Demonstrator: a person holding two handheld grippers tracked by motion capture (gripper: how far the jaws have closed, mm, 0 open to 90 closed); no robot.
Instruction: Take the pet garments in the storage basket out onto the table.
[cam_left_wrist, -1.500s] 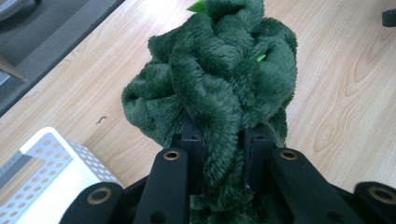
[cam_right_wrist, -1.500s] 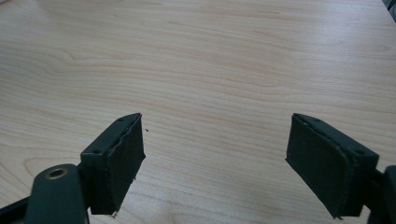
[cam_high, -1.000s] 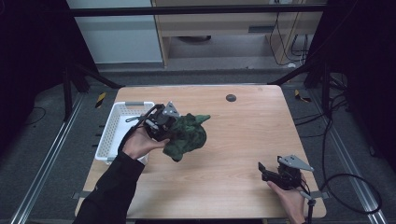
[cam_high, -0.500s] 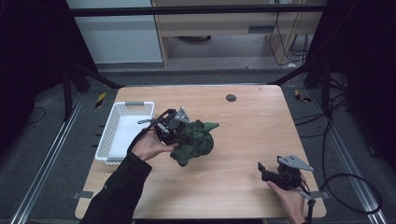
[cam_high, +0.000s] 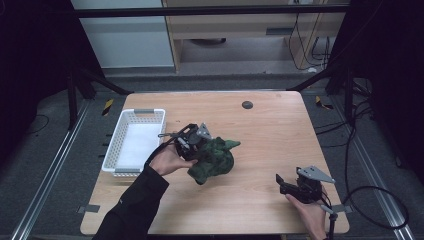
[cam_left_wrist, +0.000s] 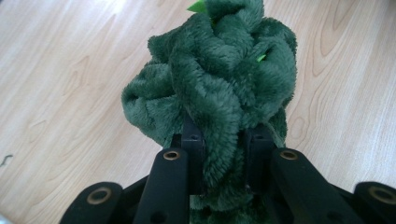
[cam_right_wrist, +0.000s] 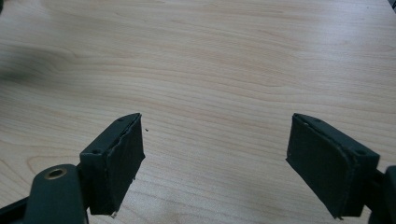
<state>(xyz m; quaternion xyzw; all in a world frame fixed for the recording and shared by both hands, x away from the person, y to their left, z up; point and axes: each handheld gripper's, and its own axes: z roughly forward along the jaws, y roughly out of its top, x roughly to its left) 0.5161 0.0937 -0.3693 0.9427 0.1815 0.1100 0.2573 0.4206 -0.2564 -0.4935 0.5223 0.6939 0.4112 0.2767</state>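
A dark green plush toy hangs over the middle of the wooden table, a little left of centre. My left gripper is shut on it; in the left gripper view the plush toy bulges up between the two black jaws, which pinch a fold of its fur. Small light green bits show on its top. My right gripper rests near the table's front right edge, jaws wide apart. In the right gripper view, the right gripper has only bare wood between its pads.
A white plastic basket stands at the table's left edge, just left of my left hand. A small dark round disc lies near the far edge. Cables trail on the floor at the right.
My left gripper has carried the plush toy to the right, away from the basket and toward the table's middle. The right gripper has stayed put.
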